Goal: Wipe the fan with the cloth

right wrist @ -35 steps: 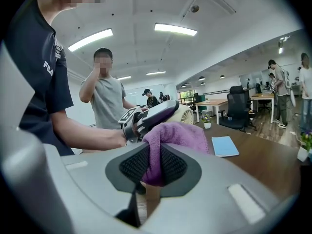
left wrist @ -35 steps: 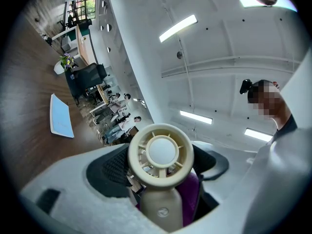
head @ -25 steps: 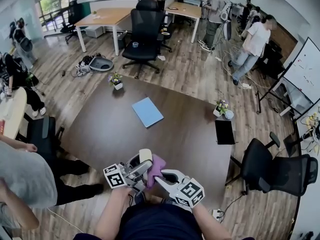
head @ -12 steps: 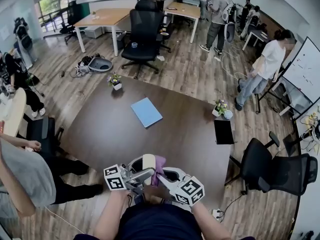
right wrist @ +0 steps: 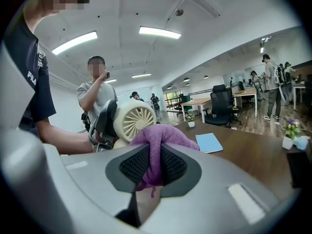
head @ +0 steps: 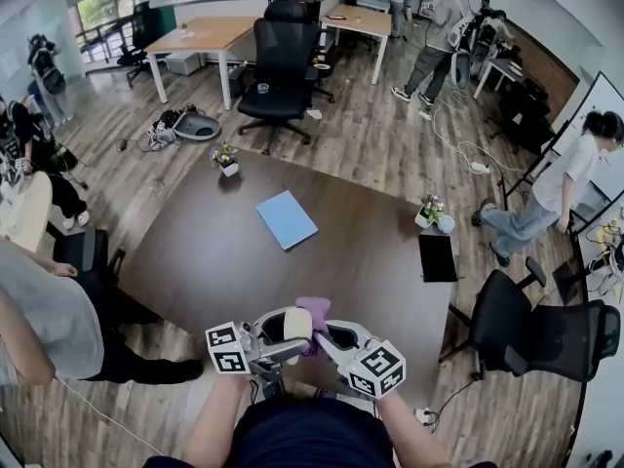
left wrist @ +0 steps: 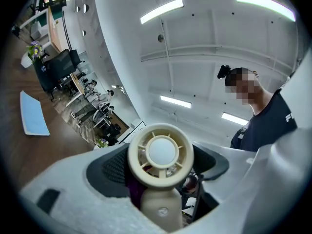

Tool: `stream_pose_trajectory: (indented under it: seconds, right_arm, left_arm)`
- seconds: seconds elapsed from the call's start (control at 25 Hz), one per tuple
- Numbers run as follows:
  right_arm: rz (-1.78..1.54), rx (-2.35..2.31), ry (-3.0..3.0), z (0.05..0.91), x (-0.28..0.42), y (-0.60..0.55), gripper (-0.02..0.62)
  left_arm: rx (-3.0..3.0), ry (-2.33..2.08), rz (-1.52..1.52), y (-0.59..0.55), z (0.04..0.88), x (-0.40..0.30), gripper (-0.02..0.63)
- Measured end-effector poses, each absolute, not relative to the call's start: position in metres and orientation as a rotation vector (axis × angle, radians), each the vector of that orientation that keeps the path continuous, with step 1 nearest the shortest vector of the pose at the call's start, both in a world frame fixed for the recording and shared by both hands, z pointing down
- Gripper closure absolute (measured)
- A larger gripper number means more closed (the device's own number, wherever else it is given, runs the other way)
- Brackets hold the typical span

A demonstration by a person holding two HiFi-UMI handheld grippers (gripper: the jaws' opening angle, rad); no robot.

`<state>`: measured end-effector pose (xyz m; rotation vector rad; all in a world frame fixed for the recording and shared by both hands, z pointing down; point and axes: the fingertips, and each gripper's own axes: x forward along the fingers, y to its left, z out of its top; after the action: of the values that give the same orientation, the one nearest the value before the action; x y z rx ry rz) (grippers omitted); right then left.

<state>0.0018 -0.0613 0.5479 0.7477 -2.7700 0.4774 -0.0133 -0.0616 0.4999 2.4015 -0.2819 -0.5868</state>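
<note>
Left hand-held gripper (head: 281,336), jaws wide, clamps the fan (left wrist: 161,153) over the tabletop (head: 195,252) at its 6 o'clock edge. Right hand-held gripper (right wrist: 153,168), nearly closed, pinches the cloth (right wrist: 157,139) at the fan's 1 o'clock (apparently touching). Risk: hard wiping twists the fan loose; cloth snags the grille.

surface (head: 214,261): dark brown, rounded corners
pad (head: 287,218): blue, flat near the surface's middle
left pot (head: 227,159): flowers, far left corner
right pot (head: 434,213): flowers, right edge
tablet (head: 437,257): black, flat, near the right pot
chair (head: 283,57): black, beyond the surface
desk (head: 200,35): wooden, far left
</note>
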Motion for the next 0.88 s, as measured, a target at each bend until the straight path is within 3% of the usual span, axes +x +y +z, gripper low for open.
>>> stream_pose_trajectory:
  seconds: [0.88]
  right_arm:
    - [0.436,0.832,-2.772,0.538,0.013,-0.079,0.532]
  left_arm:
    - [2.48,-0.295,-0.47,-0.058,0.51,-0.007,0.229]
